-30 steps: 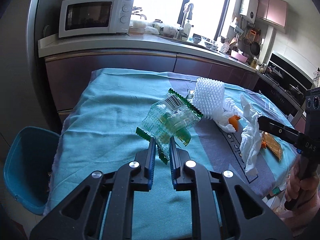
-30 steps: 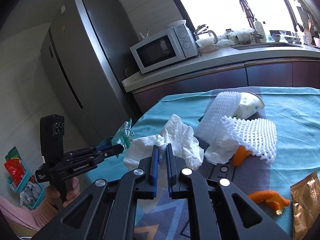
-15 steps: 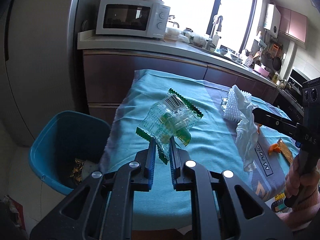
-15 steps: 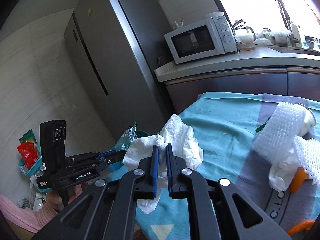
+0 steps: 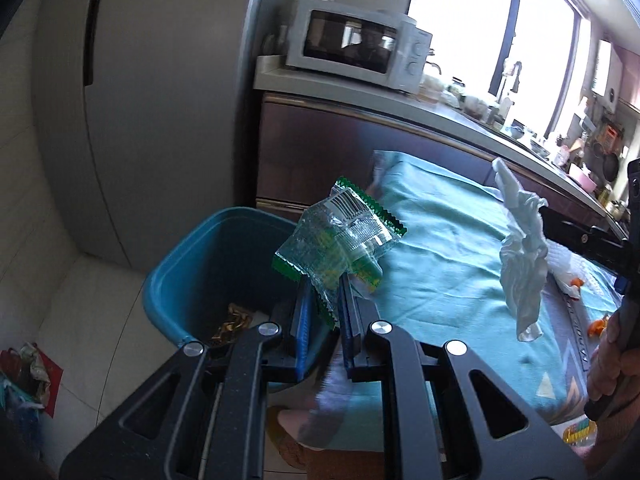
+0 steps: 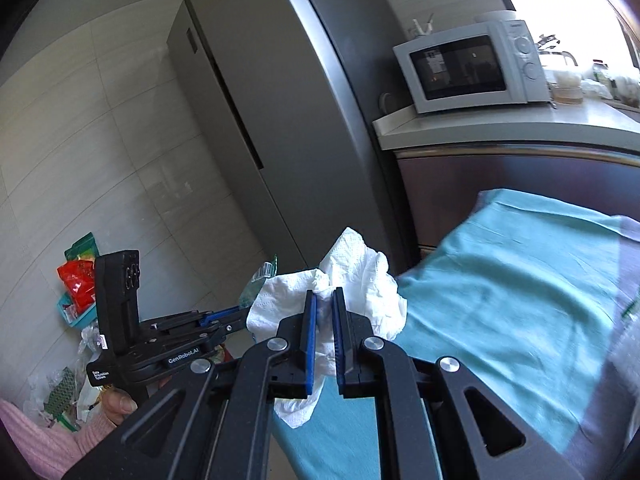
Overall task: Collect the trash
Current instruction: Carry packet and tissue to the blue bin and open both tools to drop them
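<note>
The left gripper was clamped on the lower corner of a clear plastic wrapper with green zigzag edges and a barcode. The wrapper hung in the air beside the near edge of the blue bin, partly over its rim. The bin stood on the floor against the end of a table covered in a teal cloth. Some gold-coloured trash lay at the bottom of the bin.

The right gripper was closed on a crumpled white paper towel, with the paper bunched above the blue pads and a tail hanging below them. It was held above the table's end, to the table side of the bin. From the left wrist view the same towel dangled over the cloth.

Orange peel pieces lay on the cloth farther from the bin, past the towel. Beyond the bin stood a grey refrigerator, and a white microwave sat on the counter behind the table. A person's hand in a pink sleeve gripped the left tool's handle.
</note>
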A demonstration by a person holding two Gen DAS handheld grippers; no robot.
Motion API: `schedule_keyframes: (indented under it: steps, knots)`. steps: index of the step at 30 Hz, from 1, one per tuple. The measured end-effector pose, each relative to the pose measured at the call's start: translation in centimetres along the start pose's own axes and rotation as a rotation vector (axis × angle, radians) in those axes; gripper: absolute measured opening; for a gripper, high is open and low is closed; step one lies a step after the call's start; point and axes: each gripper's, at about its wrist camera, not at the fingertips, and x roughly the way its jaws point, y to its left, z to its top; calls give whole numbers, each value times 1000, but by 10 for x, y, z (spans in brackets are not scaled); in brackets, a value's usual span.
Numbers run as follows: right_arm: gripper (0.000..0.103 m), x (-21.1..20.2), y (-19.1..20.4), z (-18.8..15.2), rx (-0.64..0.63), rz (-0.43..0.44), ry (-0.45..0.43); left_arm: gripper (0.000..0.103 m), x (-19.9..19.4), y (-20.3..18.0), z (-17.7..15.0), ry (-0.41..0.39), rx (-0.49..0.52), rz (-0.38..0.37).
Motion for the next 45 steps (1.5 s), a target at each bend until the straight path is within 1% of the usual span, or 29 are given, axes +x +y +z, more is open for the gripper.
schedule_keyframes:
  steps: [4,8,12,20,24,25,27,28,31,33,34,38,39,42,45]
  knots:
    - [7,27,9,9,-14,24,28,14,8,21,1,14,-24,51]
    - [7,54,16,17,-15,44,55,15,23,38,2,35,-52,86]
    - [7,84,21,20,-20,51,104,15,37,52,0,55,-84,111]
    - [7,146,14,14,17,8,228,16,71,73,-6,101,-143,145]
    - [9,167,10,11,42,-16,291,19,92,79,-8,133,-150,156]
    - [11,169,10,11,44,-22,301,21,97,81,-9,143,-154,157]
    - [17,173,9,11,45,-45,321,22,107,82,-10,157,-164,159]
    - [18,175,7,10,50,-47,329,25,111,83,-10,163,-168,154]
    - [20,180,3,9,67,-54,352,27,119,84,-14,171,-185,154]
    - [20,178,1,10,71,-49,343,29,121,83,-16,173,-192,156]
    - [20,176,1,10,66,-51,338,31,122,83,-15,170,-195,156]
    - [24,160,-1,10,61,-44,308,35,112,76,-18,149,-188,156]
    - [25,153,-1,11,60,-38,295,36,109,73,-17,140,-180,152]
    - [27,126,0,12,39,-26,248,46,96,58,-13,101,-147,133]
    - [30,91,-2,11,15,-31,193,50,79,33,-6,52,-93,80]
